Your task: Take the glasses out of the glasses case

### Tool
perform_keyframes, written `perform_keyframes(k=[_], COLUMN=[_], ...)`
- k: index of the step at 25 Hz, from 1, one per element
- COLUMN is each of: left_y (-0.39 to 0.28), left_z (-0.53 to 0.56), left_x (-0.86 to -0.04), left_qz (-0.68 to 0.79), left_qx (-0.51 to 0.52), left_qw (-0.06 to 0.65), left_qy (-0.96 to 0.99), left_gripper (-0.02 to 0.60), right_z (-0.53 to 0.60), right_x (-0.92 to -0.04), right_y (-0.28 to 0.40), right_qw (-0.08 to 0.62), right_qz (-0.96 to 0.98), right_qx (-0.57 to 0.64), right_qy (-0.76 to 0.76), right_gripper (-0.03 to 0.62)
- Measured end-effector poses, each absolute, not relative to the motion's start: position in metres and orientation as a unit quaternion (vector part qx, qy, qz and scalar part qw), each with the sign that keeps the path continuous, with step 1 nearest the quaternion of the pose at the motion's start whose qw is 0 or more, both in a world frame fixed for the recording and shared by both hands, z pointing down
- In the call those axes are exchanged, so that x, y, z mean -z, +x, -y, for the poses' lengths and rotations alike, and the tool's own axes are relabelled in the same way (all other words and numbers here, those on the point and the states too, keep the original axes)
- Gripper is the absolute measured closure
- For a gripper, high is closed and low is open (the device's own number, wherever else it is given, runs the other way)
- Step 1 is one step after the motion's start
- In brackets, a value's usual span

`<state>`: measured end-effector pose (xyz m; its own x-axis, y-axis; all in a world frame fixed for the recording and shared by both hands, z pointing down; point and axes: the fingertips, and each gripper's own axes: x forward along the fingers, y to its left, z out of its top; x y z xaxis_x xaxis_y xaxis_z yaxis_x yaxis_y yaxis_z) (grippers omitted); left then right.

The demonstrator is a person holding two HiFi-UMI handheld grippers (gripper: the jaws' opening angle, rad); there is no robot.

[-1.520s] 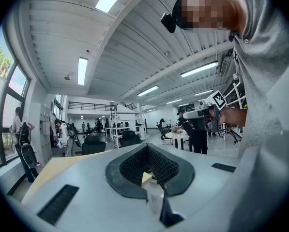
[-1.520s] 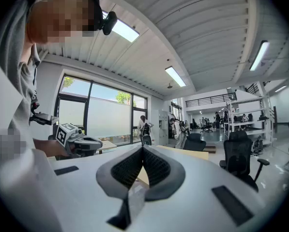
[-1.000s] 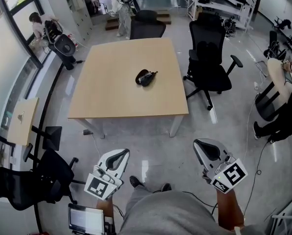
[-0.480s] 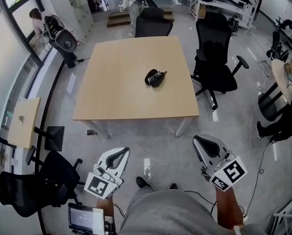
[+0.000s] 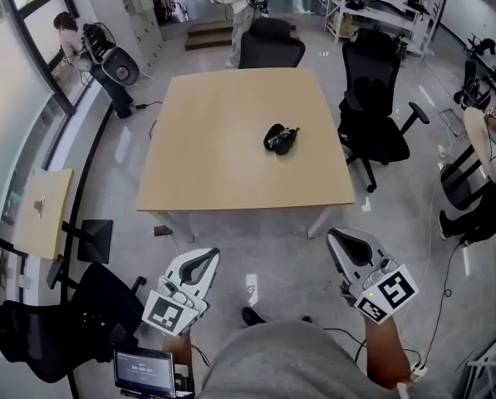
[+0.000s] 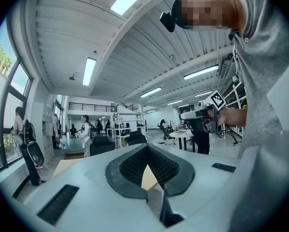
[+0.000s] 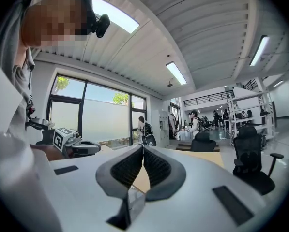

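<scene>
Task not yet started. The dark glasses case (image 5: 281, 139) lies right of centre on the wooden table (image 5: 206, 173), too small to tell whether the glasses are inside. Left gripper (image 5: 199, 262) and right gripper (image 5: 347, 243) are short of the table's near edge, well apart from the case. Both pairs of jaws are pressed together with nothing between them. Everything remains, I judge: approach, open the case, lift the glasses out.

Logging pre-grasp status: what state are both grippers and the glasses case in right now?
left gripper: shut, empty, held short of the table's near edge.
right gripper: shut, empty, also short of the table.
glasses case: lying on the table, untouched; too small to tell whether it is open or closed.
</scene>
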<state>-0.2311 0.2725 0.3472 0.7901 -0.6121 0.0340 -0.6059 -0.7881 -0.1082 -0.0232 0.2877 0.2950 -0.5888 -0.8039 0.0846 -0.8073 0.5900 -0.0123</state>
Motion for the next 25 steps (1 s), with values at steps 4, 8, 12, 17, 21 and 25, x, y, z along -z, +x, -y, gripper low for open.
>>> perform_keyframes(k=[4,8,12,17,21,25], left_y=[-0.243,-0.257,-0.276,-0.288,-0.289,-0.283], left_z=[-0.268,-0.262,-0.255,-0.243,-0.231,-0.215], left_x=[-0.34,-0.337,-0.337,-0.343,-0.35,-0.354], left_qz=[-0.317,-0.321,-0.332,-0.342,-0.341,-0.344], left_qx=[0.01,0.005,0.001,0.003,0.008,0.012], left_qw=[0.044,0.053,0.056,0.046,0.032,0.023], left_qy=[-0.947,-0.946,-0.942,-0.938,-0.939,-0.939], left_gripper=[0.577,0.575,0.575,0.576,0.576,0.575], right_z=[-0.283,-0.277,-0.265,-0.244,-0.226,-0.202], right_x=[-0.297,-0.295,-0.293,-0.294,-0.297,-0.3], right_y=[-0.039,-0.045,-0.058,-0.071,-0.073,-0.063], right_qw=[0.041,0.045,0.05,0.054,0.055,0.054], right_qz=[0.89,0.887,0.889,0.892,0.892,0.893], right_qx=[-0.025,-0.023,-0.019,-0.018,-0.027,-0.034], right_qy=[0.454,0.459,0.455,0.449,0.447,0.445], right_gripper=[0.585,0.585,0.585,0.585,0.585,0.586])
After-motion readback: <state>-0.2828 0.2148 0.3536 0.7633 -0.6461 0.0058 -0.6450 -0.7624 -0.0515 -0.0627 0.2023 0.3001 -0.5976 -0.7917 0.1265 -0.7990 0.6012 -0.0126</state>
